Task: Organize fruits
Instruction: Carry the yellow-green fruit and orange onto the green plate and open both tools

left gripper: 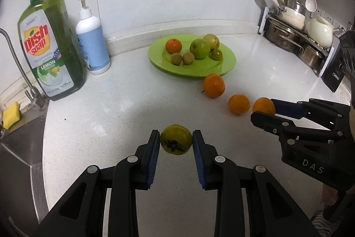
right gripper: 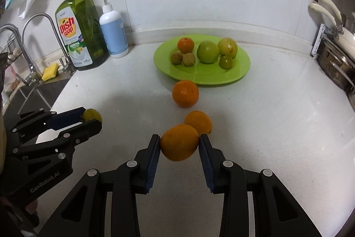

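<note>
My left gripper (left gripper: 176, 139) is shut on a yellow-green fruit (left gripper: 176, 139) with a dark calyx, near the counter's front edge; it also shows in the right wrist view (right gripper: 92, 115). My right gripper (right gripper: 179, 142) is shut on an orange (right gripper: 179, 142), also seen in the left wrist view (left gripper: 263, 105). Two more oranges (right gripper: 185, 93) (right gripper: 198, 122) lie on the counter between it and a green plate (right gripper: 204, 76). The plate holds an orange (right gripper: 185, 44), two green apples, a small green fruit and two brown lychees (right gripper: 188, 59).
A dish soap bottle (right gripper: 78, 32) and a white pump bottle (right gripper: 113, 31) stand at the back left by the sink (left gripper: 20, 148) and faucet. A yellow sponge (right gripper: 50, 71) lies by the sink. Pots on a rack (left gripper: 295, 37) stand at the right.
</note>
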Tool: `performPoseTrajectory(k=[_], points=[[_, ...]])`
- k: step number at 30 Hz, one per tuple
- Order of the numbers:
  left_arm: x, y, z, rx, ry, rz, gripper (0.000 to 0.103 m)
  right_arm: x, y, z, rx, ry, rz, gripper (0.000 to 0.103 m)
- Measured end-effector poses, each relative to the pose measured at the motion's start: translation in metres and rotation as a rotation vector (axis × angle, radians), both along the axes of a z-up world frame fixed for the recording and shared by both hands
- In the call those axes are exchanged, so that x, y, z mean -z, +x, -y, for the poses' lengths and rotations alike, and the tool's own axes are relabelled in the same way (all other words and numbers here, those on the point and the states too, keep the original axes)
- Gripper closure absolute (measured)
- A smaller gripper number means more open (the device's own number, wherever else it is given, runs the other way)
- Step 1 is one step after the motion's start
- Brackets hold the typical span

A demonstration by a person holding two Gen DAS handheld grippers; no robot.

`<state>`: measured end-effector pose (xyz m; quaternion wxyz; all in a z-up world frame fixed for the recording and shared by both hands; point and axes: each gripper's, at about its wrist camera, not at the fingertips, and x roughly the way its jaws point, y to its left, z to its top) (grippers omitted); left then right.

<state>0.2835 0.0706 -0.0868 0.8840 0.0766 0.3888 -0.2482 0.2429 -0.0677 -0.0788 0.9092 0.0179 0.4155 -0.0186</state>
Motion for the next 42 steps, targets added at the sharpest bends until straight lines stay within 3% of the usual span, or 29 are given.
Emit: performPoseTrajectory(k=[20,42], points=[[-0.046,-0.01,0.037,-0.048,-0.034,0.12,0.073,-0.043,-0.012,0.035,-0.029,-0.019,0.108,0.066],[-0.064,0.045,0.096,-0.064,-0.034,0.142,0.073,-0.067,0.034,0.094,-0.046,0.003,0.163,0.066]])
